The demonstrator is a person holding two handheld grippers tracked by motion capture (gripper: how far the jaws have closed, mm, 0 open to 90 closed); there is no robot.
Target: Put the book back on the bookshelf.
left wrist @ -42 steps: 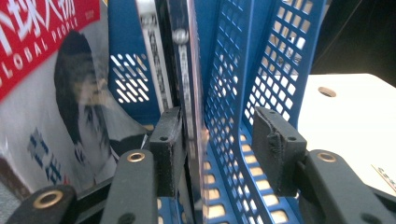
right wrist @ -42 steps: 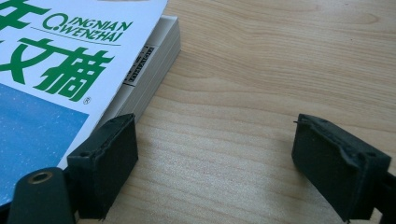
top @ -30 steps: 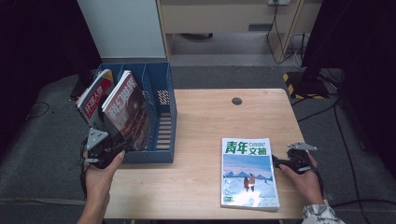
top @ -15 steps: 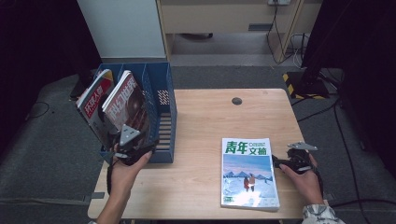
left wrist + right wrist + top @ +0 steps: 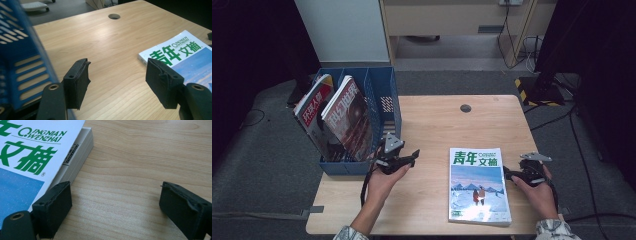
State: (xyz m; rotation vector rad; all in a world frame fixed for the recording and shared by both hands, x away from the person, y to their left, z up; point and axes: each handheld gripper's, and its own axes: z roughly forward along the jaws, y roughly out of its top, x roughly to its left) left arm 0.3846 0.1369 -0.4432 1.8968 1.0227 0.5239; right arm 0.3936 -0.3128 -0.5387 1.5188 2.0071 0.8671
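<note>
Leftward no longer, the left tongs have swung from the blue file rack toward the magazine, their jaws just opening, empty. Its cover shows green characters above a blue snowy scene; it lies flat on the bench. Right tongs gape just beside its edge.

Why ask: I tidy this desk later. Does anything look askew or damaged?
Nothing damaged. One magazine lies flat on the table, while two others lean tilted in the blue rack, whose right slot is empty.
</note>
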